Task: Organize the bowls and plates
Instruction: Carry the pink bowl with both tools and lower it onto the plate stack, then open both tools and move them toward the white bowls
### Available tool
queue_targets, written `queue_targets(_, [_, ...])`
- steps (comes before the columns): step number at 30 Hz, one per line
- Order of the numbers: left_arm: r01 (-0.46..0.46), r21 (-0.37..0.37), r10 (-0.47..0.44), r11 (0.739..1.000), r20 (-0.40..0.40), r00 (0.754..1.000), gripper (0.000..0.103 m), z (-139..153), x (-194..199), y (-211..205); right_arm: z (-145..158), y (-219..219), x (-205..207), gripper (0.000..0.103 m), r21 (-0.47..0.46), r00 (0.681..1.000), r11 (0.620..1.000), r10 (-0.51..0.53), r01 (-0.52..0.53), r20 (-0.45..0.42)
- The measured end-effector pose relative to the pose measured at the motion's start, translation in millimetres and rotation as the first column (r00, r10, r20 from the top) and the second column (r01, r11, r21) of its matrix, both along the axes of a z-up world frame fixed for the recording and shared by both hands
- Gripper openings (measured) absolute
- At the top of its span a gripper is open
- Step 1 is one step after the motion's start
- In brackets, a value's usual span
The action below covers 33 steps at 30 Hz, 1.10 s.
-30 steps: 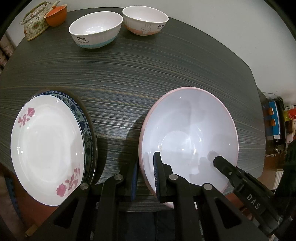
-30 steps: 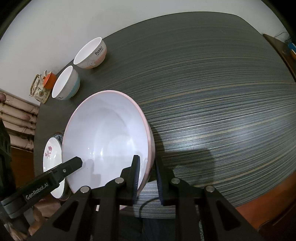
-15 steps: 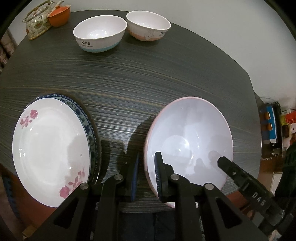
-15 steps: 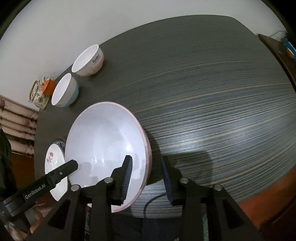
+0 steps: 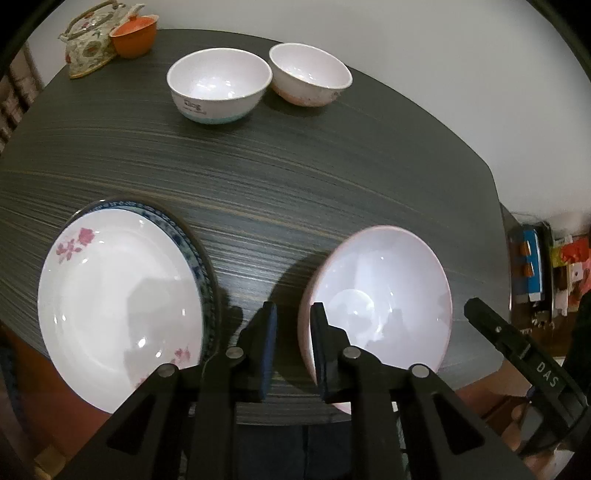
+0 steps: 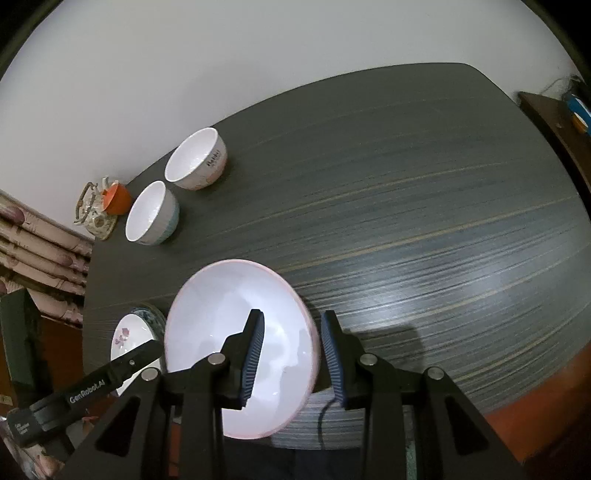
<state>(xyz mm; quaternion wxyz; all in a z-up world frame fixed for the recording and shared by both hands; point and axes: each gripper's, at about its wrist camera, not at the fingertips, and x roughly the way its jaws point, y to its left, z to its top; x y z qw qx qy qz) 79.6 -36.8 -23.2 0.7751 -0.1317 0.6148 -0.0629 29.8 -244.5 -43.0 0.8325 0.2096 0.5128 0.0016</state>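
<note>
A big white bowl with a pink rim (image 5: 376, 295) (image 6: 229, 332) rests on the dark table near its front edge. My left gripper (image 5: 291, 314) hovers over the bowl's left rim, jaws a narrow gap apart, pads not pressing it. My right gripper (image 6: 291, 321) stands open above the right rim, which passes between its fingers untouched. A white plate with pink flowers (image 5: 118, 295) lies stacked on a blue-patterned plate (image 5: 201, 266) at the left. At the back stand a small bowl with a blue base (image 5: 218, 88) and one with a pink base (image 5: 310, 77).
A flowered teapot (image 5: 88, 44) and an orange cup (image 5: 133, 35) occupy the table's far left corner. The striped tabletop (image 6: 424, 221) stretches bare to the right. A low shelf with colourful items (image 5: 535, 266) stands beyond the table's right edge.
Both grippers have risen and drawn back from the big bowl, which stays on the table. The right jaws spread apart off the rim. The left jaws widened slightly.
</note>
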Motion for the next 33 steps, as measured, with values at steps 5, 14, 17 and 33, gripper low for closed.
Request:
queue_targets(5, [-0.033,-0.01,0.033,0.999,0.006,0.999,0.018,4.2,4.0,16.5,7.9,13.9,7.0,0.033,-0.016,0.998,0.999,0.05,-0.049,0.032])
queue_targets(14, [-0.132,0.012,0.132,0.991,-0.002,0.991,0.022,5.3,18.3,65.2,15.3,45.1,36.4,0.033,0.001,0.991,0.991,0.132,-0.132,0.028])
queue_targets(17, [-0.17,0.024,0.17,0.985,-0.003,0.985,0.025,4.2,23.7,82.4,15.4,55.6,48.0,0.033,-0.001,0.988,0.989,0.15,-0.15,0.018])
queue_targets(33, [-0.267,-0.008,0.267,0.964,0.038,0.963,0.033,15.0,103.5,144.8,4.7,123.4,149.9,0.033,0.097,0.981,0.976,0.196,-0.194,-0.008])
